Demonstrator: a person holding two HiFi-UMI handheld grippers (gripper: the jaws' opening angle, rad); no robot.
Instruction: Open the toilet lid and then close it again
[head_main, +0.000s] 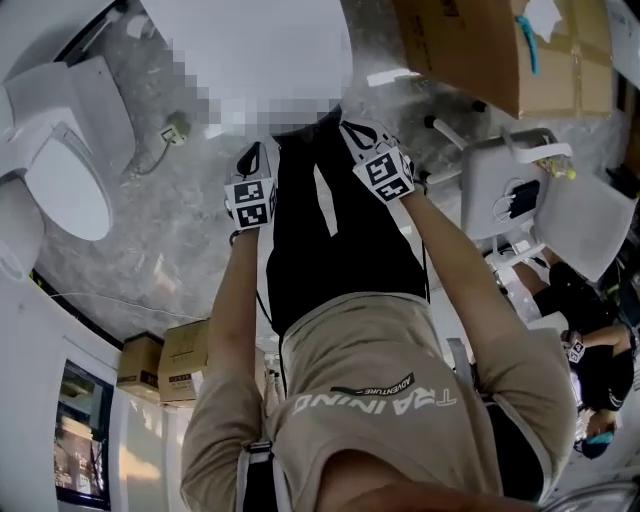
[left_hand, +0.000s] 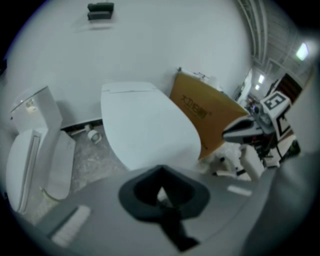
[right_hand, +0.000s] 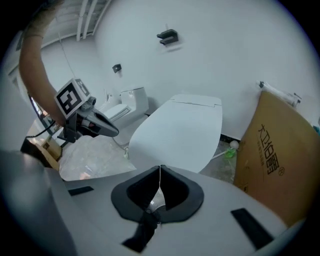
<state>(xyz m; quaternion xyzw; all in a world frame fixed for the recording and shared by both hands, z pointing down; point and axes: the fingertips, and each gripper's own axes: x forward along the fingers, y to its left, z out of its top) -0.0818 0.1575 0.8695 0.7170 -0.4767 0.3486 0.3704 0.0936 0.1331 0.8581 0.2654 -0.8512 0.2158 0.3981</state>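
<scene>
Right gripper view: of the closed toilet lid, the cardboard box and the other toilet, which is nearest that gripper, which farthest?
1. Toilet lid, straight ahead, just beyond the jaws.
2. Cardboard box, on the right; nearly as close, hard to separate from the lid.
3. Other toilet, back left, clearly farthest.

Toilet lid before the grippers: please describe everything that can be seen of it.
The toilet lid is white, smooth, oval, plastic as it looks, with a straight rear edge by the wall. It lies closed. A brown cardboard box stands beside it. The left gripper and right gripper do not touch it.
</scene>
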